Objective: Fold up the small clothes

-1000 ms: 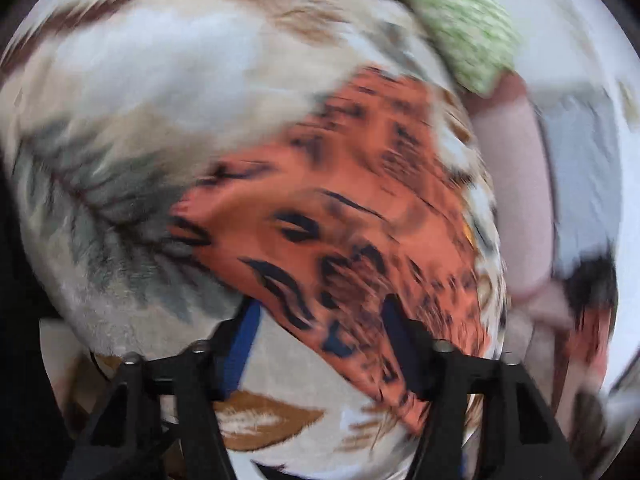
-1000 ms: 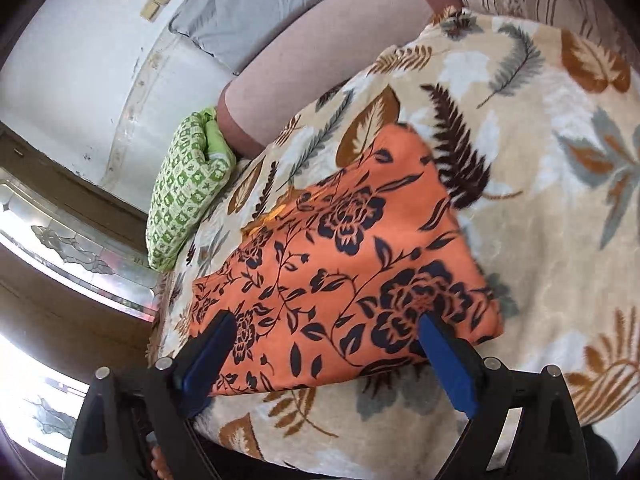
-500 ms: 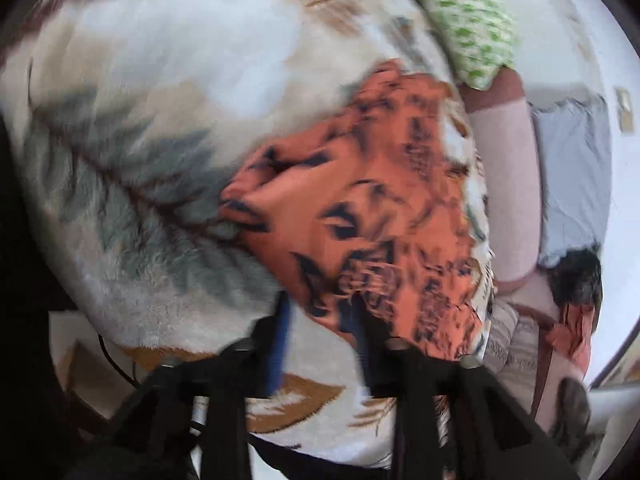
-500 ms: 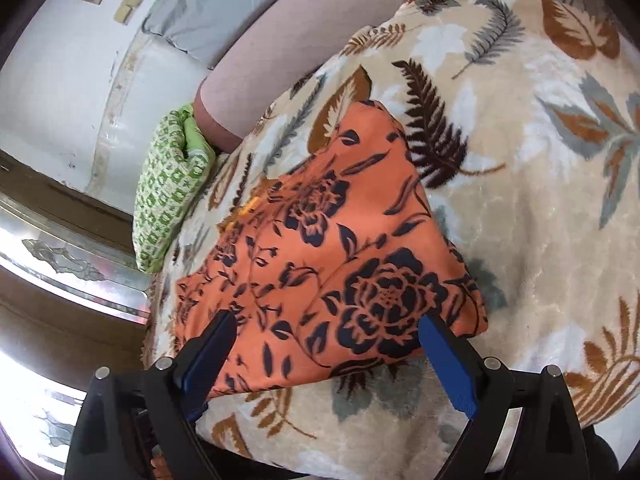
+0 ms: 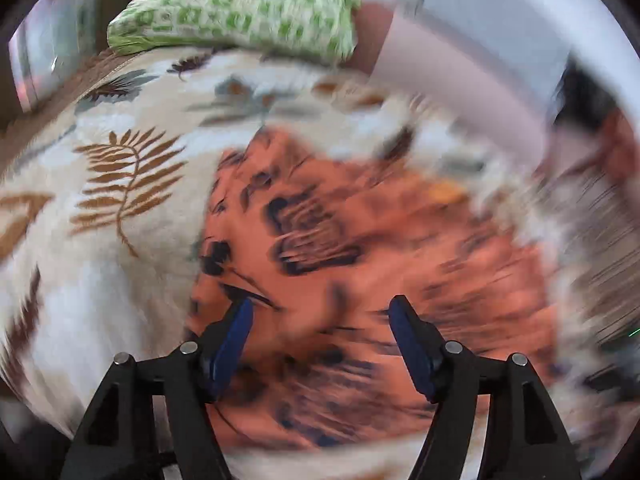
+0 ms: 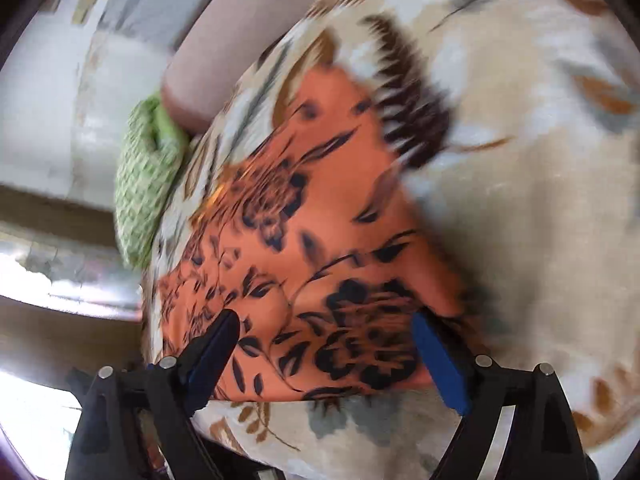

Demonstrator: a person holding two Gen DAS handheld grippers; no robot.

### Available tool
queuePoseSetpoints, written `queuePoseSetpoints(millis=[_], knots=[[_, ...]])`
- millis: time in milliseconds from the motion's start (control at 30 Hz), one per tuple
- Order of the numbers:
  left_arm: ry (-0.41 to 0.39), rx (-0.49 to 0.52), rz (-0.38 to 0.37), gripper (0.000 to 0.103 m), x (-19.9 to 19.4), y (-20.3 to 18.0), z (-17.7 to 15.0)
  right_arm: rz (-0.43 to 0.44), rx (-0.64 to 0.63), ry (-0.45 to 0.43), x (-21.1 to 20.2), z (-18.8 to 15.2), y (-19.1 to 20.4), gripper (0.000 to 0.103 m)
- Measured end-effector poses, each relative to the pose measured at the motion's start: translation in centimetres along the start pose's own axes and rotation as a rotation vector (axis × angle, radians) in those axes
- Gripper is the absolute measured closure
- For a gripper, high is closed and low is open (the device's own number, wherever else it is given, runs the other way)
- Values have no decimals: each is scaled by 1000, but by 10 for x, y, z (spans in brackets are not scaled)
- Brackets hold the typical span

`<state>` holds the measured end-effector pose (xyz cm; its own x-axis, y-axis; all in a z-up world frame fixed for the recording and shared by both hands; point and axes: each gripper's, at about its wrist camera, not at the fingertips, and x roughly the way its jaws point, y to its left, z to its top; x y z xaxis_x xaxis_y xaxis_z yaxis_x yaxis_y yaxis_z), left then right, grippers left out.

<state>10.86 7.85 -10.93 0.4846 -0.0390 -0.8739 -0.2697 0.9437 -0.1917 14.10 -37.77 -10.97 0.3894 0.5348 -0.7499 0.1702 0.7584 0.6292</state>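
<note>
In the left wrist view, the left gripper (image 5: 320,312) hung over the orange flowered garment (image 5: 360,264), which lay on the leaf-patterned blanket (image 5: 100,240). Its jaws were opening, the cloth beneath them but not pinched; blur hid finer detail. A green patterned pillow (image 5: 240,8) sat beyond.

In the right wrist view, the right gripper (image 6: 324,332) stood wide, jaws closing slightly, poised above the garment's (image 6: 320,240) near edge without gripping it.

The cloth looked thin, light and limp, likely to slide and crease; best pinched at a corner or hem.
</note>
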Motion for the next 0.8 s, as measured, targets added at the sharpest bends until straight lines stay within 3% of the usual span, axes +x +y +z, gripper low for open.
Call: queuePoseSetpoints(millis=[33, 133, 233, 333, 400, 467, 500, 533, 567, 667, 800], knots=[[41, 6, 44, 44, 18, 9, 0, 20, -48, -18, -6, 4, 14, 11], [-16, 43, 73, 43, -5, 6, 0, 150, -183, 28, 3, 18, 68, 11], [-85, 62, 5, 43, -26, -6, 10, 266, -243, 161, 52, 34, 113, 11], [-77, 96, -80, 41, -22, -21, 27, 334, -223, 313, 110, 47, 141, 11], [-22, 91, -104, 39, -1, -26, 36, 365, -163, 331, 134, 57, 149, 11], [41, 65, -45, 39, 23, -22, 36, 419, -64, 373, 162, 66, 148, 11], [63, 44, -1, 39, 38, -15, 36, 407, -38, 393, 179, 71, 146, 11], [43, 24, -11, 39, 41, -9, 38, 332, -40, 369, 192, 79, 141, 12], [27, 27, -10, 39, 37, -10, 39, 313, -20, 340, 196, 85, 137, 12], [-23, 44, -30, 39, 19, -12, 41, 321, 35, 234, 186, 101, 132, 12], [6, 57, -72, 31, 26, -16, 45, 460, -110, 321, 181, 80, 176, 11]])
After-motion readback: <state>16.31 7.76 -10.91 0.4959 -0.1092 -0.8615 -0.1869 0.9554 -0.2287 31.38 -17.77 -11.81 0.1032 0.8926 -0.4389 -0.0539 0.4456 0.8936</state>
